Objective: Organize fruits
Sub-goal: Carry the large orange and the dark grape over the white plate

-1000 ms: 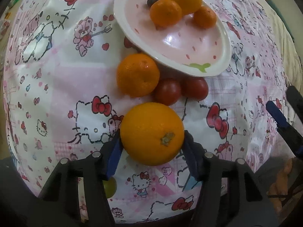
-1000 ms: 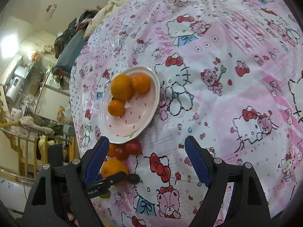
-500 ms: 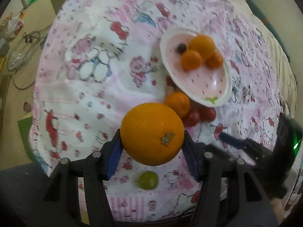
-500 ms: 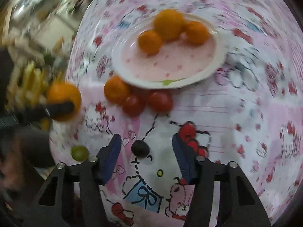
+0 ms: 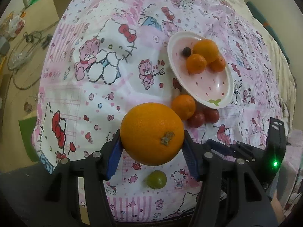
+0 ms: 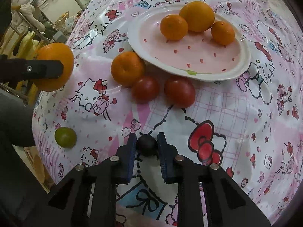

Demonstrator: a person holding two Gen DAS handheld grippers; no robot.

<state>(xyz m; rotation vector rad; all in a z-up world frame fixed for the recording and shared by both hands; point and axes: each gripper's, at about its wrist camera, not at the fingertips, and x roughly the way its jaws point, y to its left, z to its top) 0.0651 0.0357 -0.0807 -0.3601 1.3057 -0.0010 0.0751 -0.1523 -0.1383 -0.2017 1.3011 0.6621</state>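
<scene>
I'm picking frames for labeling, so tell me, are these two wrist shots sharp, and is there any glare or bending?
Left wrist view: sharp; the big orange held in the left gripper is crisp, a bright glare spot sits on the plate, and the tablecloth bulges from fisheye distortion. Right wrist view: also sharp on the dark grape between the right gripper pads; corners vignetted black.

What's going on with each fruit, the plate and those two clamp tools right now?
Left hand-held gripper: shut on large orange, held above the tablecloth.
Right hand-held gripper: shut on dark grape.
Plate: holds three oranges.
Loose orange: on cloth, beside plate.
Two tomatoes: on cloth.
Green grape: on cloth, alone.
</scene>
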